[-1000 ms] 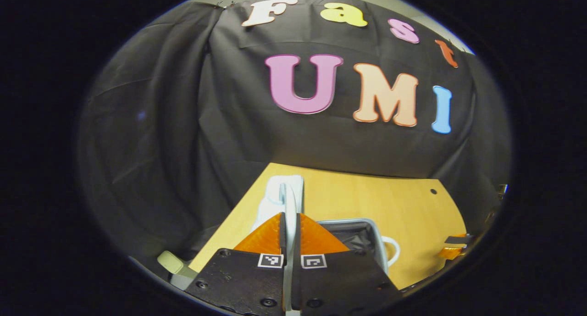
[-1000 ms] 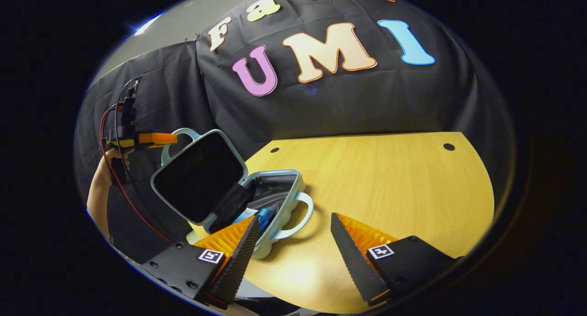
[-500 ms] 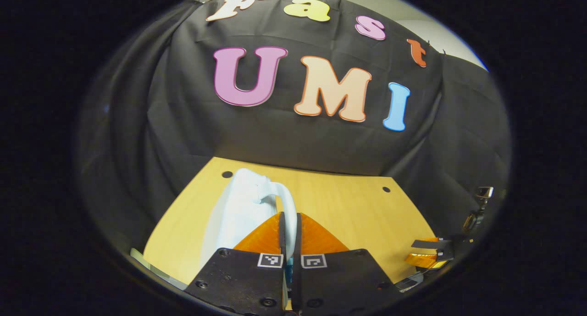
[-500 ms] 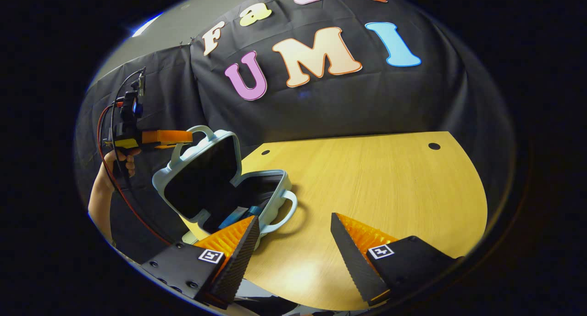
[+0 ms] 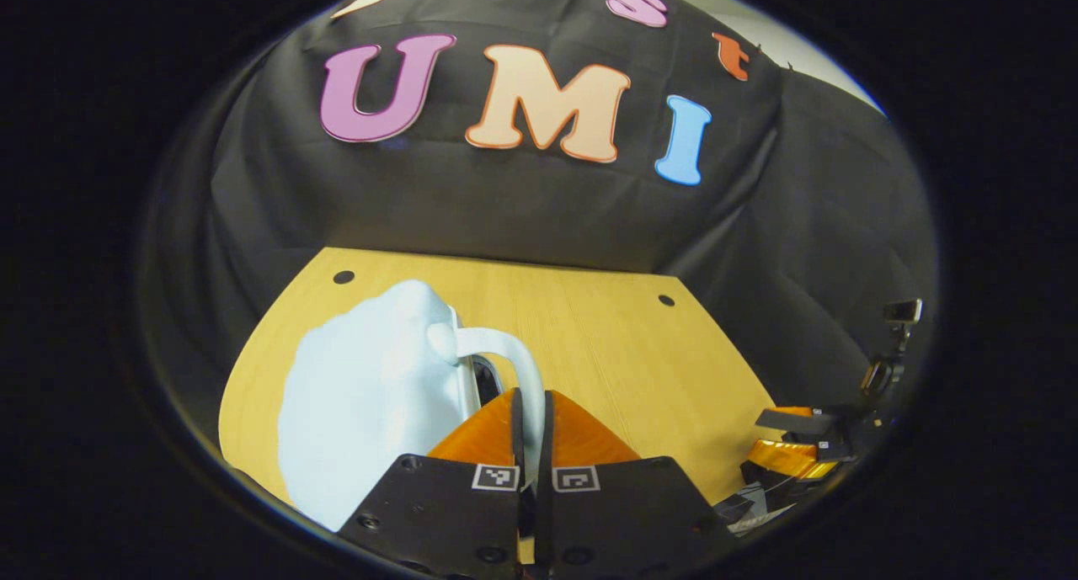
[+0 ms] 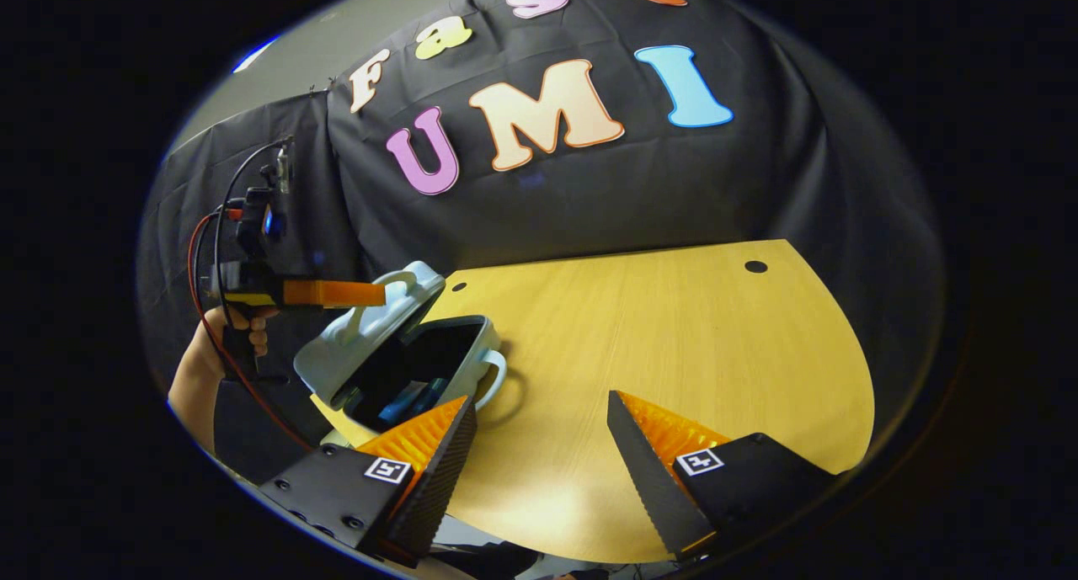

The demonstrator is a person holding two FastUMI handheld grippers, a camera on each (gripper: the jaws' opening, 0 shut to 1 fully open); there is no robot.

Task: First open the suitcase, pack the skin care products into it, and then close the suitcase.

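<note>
Since a second ago the suitcase lid [image 6: 370, 327] has been swung nearly shut by its handle [image 5: 514, 369], pinched in the left gripper [image 5: 529, 412]; right gripper [image 6: 539, 445] held agape. Lowering should be finished slowly, rims aligned.

Left gripper [image 6: 383, 294] clamping handle of half-lowered suitcase lid [image 6: 366, 340], right gripper [image 6: 539, 433] fingers apart
</note>
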